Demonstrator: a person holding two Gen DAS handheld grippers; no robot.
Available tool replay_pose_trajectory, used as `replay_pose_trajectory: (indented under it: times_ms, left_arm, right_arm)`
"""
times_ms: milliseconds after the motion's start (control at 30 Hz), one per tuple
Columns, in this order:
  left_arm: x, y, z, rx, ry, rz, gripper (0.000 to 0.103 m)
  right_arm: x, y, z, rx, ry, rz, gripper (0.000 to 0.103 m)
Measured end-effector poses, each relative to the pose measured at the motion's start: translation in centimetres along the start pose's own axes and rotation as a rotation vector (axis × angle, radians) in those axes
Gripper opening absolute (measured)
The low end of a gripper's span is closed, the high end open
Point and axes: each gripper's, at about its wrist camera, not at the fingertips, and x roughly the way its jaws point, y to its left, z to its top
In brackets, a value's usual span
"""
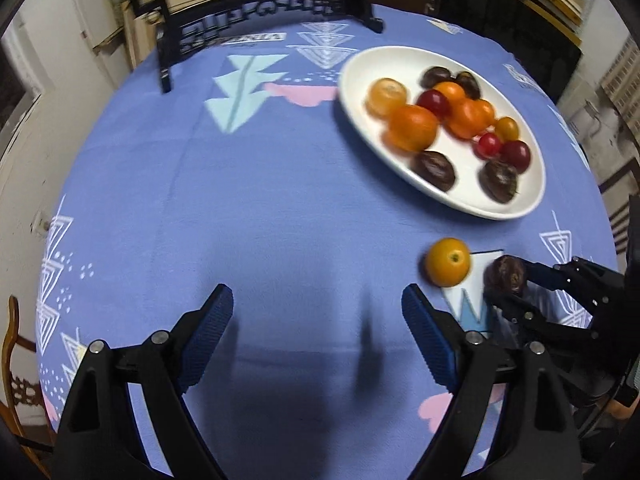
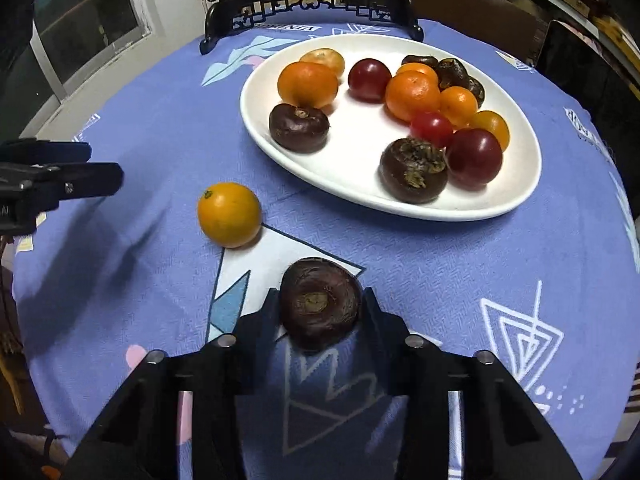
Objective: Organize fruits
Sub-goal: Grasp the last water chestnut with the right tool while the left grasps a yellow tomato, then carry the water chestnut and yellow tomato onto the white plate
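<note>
Fruits: a dark brown fruit (image 2: 319, 304) is clamped in the right gripper (image 2: 320, 308) at the near side; a loose orange (image 2: 229, 215) lies left of it, the white plate (image 2: 400, 200) of fruit farther off; the left gripper (image 1: 318, 316) gapes wide over blue tablecloth (image 1: 260, 200)

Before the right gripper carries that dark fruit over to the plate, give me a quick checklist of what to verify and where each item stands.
1. Grip: right gripper closed on the dark fruit, a finger on each side. Ok.
2. Fruit clear of the cloth: cannot tell whether it is lifted or resting.
3. Landing spot: white plate has a bare patch in its middle. Ok.
4. Path: the loose orange fruit lies left of the straight line to the plate. Ok.
5. Left gripper: open, empty, off to the side. Ok.
6. Grip firmness: cannot tell.
</note>
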Motion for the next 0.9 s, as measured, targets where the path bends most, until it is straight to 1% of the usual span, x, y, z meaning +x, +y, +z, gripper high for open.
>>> replay_pose_trajectory:
  times_ms: [100,267,333,433,467,600,633,667,700,767,900]
  left_arm:
    - [0.3,-1.8,0.2,0.04,0.006,-0.028,0.084]
    - [1.2,-5.7,0.4,0.138,0.011,-0.06,0.084]
    - [2.0,-6.8,0.7,0.152,0.016,-0.06,0.084]
    - [3.5,-7.6,1.4,0.137,0.034,-0.057,0.082]
    - [3.9,-7.6,1.6,0.134,0.038,-0.053,0.076]
    - [5.4,-7.8,1.9,0.139,0.078,-0.049,0.062]
    - [5.6,-7.9,1.8,0.135,0.084,-0.061,0.053]
    - [5.6,-7.9,1.7,0.139,0.089,-0.072,0.041]
    - [5.6,-8.1,1.7,0.146,0.089,-0.08,0.036]
    - [5.4,-8.4,1.4,0.167,0.086,-0.065,0.036]
    - [4.9,-8.6,1.1,0.176,0.081,-0.06,0.036]
  right_arm:
    - [-0.8,-0.5,-0.5,0.014,-0.009,0.009,0.041]
    - [-2.3,-2.3,-1.4,0.087,-0.024,0.018,0.041]
    - [-2.6,-2.7,-1.6,0.105,-0.024,0.027,0.041]
    - [-2.8,-2.8,-1.7,0.118,-0.028,0.036,0.041]
    - [-2.8,-2.9,-1.8,0.119,-0.03,0.038,0.041]
    - [-2.9,-3.2,-1.9,0.126,-0.03,0.044,0.041]
    - [-2.9,-3.2,-1.9,0.128,-0.03,0.046,0.041]
    - [-2.9,-3.3,-1.9,0.13,-0.03,0.047,0.041]
    - [-2.9,-3.4,-1.9,0.132,-0.029,0.048,0.041]
    - [-2.7,-3.4,-2.0,0.135,-0.026,0.052,0.041]
    - [-2.6,-3.3,-2.0,0.142,-0.028,0.059,0.041]
